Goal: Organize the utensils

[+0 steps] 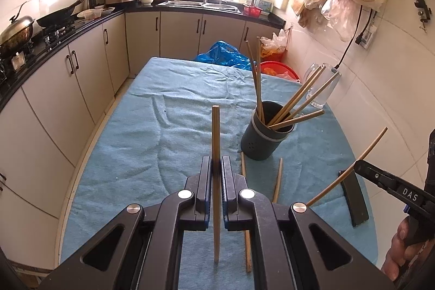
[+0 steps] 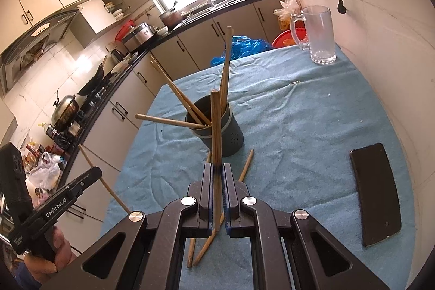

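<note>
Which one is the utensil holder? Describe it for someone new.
On the blue cloth-covered table, look near the middle, short of the clear glass mug. The dark grey round plastic cup stands upright with a pale band below its rim, the only container with wooden chopsticks fanning out.

The cloth [image 1: 152, 132] over the table is a blue, napped, creased fabric, matt; the chopsticks [image 1: 216, 181] look like pale wood or bamboo, smooth and dull; the holder [image 2: 231, 132] is dark matt plastic with a paler band; the mug [image 2: 320, 37] is clear glass, glossy; the phone [image 2: 376, 195] has a black, slightly shiny face; the left gripper [image 1: 216, 170] and right gripper [image 2: 217, 175] are matt black plastic with bright metal pins; the worktop [image 1: 206, 8] is glossy black; the wall tiles [image 1: 394, 99] are white and shiny.
</note>
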{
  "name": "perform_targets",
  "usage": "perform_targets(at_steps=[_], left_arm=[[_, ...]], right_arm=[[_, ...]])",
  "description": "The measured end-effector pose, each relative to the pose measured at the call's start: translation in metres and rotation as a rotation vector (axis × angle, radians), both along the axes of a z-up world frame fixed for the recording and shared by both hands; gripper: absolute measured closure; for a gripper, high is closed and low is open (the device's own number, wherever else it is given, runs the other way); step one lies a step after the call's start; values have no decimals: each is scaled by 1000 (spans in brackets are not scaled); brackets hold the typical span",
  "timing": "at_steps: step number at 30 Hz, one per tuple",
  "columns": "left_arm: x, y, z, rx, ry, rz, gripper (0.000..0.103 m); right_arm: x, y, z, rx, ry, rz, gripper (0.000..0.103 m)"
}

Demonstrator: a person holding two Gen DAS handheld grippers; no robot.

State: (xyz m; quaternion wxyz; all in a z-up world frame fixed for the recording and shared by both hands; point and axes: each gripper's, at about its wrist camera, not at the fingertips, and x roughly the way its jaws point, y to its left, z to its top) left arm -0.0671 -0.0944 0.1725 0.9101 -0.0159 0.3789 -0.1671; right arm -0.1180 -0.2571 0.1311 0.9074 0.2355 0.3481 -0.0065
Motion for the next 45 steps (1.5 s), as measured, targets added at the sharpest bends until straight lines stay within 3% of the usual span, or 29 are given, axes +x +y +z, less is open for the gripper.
perform_targets(at_steps=[25, 45], left_arm=[[-5, 2, 4, -2, -9, -6, 97], [-9, 10, 10, -14, -20, 9, 97]], right_arm=[[-2, 43, 19, -135, -24, 80, 97], [-1, 48, 23, -132, -41, 93, 97]])
